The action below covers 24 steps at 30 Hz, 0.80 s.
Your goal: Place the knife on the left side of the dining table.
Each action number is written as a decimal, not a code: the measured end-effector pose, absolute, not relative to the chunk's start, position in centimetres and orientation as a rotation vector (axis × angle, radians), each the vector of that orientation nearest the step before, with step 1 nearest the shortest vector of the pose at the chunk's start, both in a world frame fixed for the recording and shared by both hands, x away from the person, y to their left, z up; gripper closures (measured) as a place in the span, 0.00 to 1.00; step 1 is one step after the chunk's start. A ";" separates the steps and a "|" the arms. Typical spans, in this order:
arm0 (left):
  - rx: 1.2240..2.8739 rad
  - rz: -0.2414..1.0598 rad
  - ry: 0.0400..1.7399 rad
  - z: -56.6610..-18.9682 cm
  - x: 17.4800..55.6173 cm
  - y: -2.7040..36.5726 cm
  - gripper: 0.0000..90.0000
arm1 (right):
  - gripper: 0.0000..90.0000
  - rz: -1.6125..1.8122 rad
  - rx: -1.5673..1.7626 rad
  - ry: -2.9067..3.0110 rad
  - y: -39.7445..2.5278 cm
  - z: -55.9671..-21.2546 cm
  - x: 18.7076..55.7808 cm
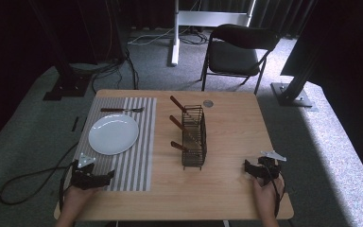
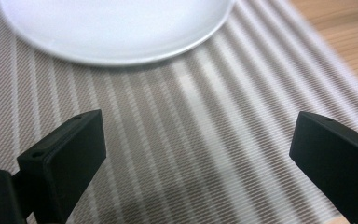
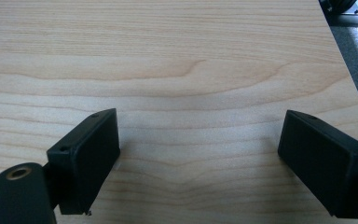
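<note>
White plate: shown resting on a striped placemat at the left of the wooden table, with a fork laid on the mat beyond it. A wire cutlery basket, holding three brown-handled utensils, is placed near the table's middle. The left gripper is held over the mat's near end, jaws spread wide, nothing between them. The right gripper is held at the near right over bare wood, jaws likewise spread and empty.

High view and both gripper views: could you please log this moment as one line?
left gripper: open, over striped placemat near white plate | right gripper: open, over bare table | wire caddy: three wooden-handled utensils | fork: beyond plate
</note>
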<state>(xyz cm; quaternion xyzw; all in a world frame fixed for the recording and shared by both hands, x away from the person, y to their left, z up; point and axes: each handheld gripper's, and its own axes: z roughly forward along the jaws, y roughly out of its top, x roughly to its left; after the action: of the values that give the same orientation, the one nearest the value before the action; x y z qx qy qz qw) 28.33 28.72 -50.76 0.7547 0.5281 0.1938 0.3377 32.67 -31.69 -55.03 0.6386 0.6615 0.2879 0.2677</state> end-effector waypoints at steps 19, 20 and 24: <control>2.006 0.435 1.085 -46.6 29.7 21.7 0.05 | 0.13 0.777 1.723 1.785 -31.7 -55.0 32.7; 2.007 0.433 1.073 -46.4 29.7 21.4 0.05 | 0.13 0.777 1.722 1.785 -31.7 -55.0 32.7; 2.008 0.418 1.027 -45.6 29.8 20.1 0.05 | 0.13 0.777 1.722 1.785 -31.7 -55.0 32.7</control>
<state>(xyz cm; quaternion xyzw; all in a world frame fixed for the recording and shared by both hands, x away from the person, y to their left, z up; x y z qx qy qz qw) 29.76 20.11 -45.57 0.7979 0.4082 0.1662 0.4113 32.67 -31.70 -55.04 0.6382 0.6617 0.2881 0.2681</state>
